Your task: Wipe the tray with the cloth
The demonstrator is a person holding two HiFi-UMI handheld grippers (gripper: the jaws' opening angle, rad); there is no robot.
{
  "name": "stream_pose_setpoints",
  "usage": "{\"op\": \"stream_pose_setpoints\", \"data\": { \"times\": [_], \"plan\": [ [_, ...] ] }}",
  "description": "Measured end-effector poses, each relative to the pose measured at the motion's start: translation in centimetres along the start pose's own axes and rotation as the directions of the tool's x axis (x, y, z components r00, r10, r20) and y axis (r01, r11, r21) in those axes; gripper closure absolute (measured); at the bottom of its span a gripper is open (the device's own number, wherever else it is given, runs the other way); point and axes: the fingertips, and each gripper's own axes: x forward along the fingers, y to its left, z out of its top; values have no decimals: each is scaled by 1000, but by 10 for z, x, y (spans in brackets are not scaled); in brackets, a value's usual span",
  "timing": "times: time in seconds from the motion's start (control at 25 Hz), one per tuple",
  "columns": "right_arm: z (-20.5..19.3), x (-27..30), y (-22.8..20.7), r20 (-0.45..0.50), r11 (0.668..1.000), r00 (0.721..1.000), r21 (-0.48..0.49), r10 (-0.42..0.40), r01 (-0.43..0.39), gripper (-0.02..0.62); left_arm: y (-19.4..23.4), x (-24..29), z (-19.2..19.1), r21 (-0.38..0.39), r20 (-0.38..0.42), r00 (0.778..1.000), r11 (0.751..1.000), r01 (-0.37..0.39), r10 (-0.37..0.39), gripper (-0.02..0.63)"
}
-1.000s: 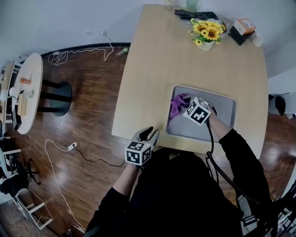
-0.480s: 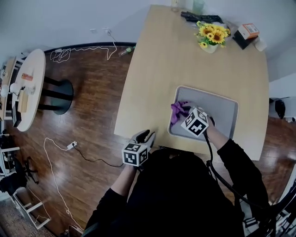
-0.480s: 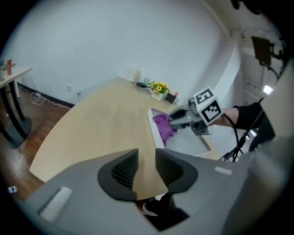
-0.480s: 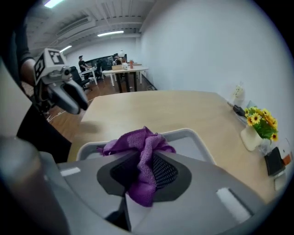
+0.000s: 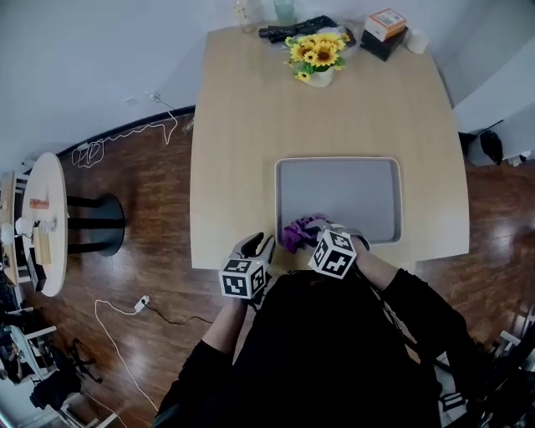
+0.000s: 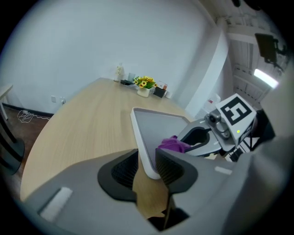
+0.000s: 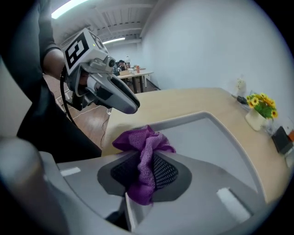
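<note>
- The right hand-held gripper [image 7: 144, 170] has its jaws pinched tight on the one purple cloth [image 7: 140, 140]. The cloth bunches between and just ahead of the pads, over the tray's near edge. It looks soft, light and floppy, so a gathered fold is likely the best hold.
- Just beside it, the left hand-held gripper [image 6: 147, 166] is clamped on the near corner rim of the one grey tray [image 6: 158, 126]. The tray seems stiff, smooth and prone to sliding unless it is pinned.
- Ahead of both stretches one bench [image 5: 242, 150].
- Farthest ahead stands one vase of sunflowers [image 5: 314, 53].

An office: long meeting table [image 5: 242, 150], round side table [image 5: 52, 188], strip lighting [image 7: 73, 6]
</note>
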Motion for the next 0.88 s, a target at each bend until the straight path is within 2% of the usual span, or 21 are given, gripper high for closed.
{"op": "stream_pose_setpoints", "data": {
  "times": [0.08,0.16,0.28,0.36,0.44,0.52,0.76,0.88],
  "plan": [
    [-33,-20,-12,-4,996,1000,89,-28,28,522,-2,15,-2,40,-28,999,999,-16,17,506],
    [-79,-48,-31,-14,977,997,197,-78,79,521,-6,29,-5,72,-61,998,997,-22,26,505],
    [-156,-98,-65,-50,912,983,368,-176,182,518,-11,43,-11,82,-111,993,996,-28,37,506],
    [-198,-128,-88,-76,860,968,445,-240,248,518,-13,46,-17,78,-137,989,996,-42,52,506],
    [-218,-149,-105,-56,814,960,518,-273,262,515,-14,48,-24,73,-161,985,996,-57,68,506],
    [-220,-155,-113,-38,786,959,565,-280,252,515,-15,51,-27,61,-167,983,996,-65,75,502],
    [-201,-135,-125,-90,796,938,505,-335,333,515,-18,60,-32,58,-183,982,998,-32,42,503],
    [-155,-105,-122,-52,848,954,446,-295,287,515,-17,59,-32,15,-171,985,1000,3,0,503]
  ]
}}
